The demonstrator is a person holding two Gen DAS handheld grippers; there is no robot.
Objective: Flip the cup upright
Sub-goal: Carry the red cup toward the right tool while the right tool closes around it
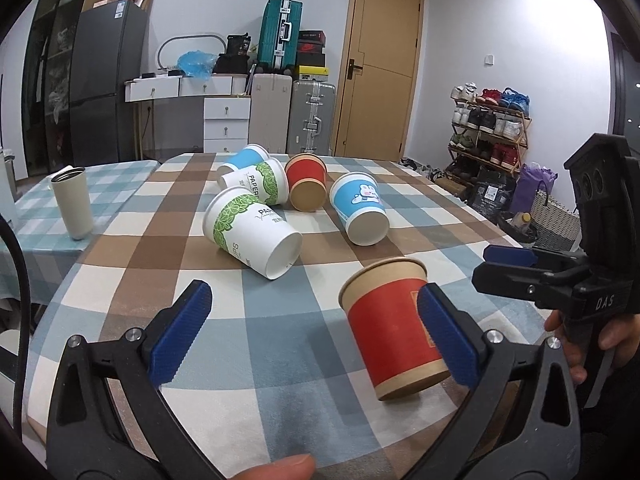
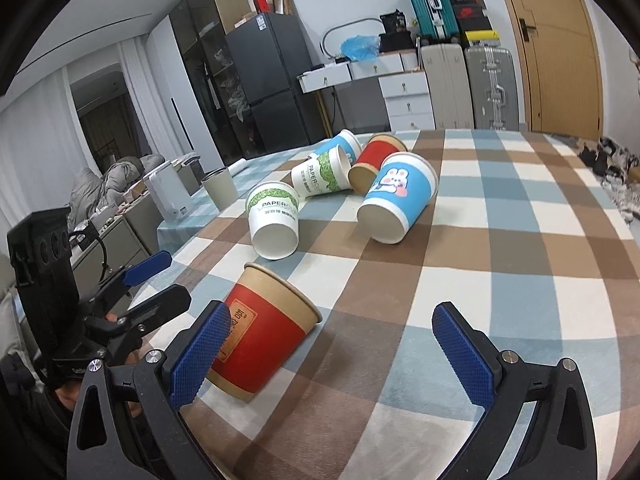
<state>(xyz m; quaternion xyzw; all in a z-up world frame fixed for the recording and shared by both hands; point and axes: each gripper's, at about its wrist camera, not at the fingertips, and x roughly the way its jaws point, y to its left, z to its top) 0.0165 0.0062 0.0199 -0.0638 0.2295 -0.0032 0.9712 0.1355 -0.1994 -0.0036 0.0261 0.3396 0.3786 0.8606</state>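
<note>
Both tools (image 1: 316, 336) (image 2: 332, 356) wide open, empty; red cup (image 1: 394, 330) upright beside them.

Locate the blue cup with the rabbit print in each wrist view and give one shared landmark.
Left wrist: the blue rabbit cup lies on its side right of centre, base toward the camera.
Right wrist: the same cup lies upper centre, base toward the camera.
Shared landmark: the teal suitcase against the back wall.

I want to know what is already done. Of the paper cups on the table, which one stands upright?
Only the near red cup, standing mouth up by the left gripper fingers. The far red cup, both green-leaf cups and both blue cups lie on their sides.
</note>
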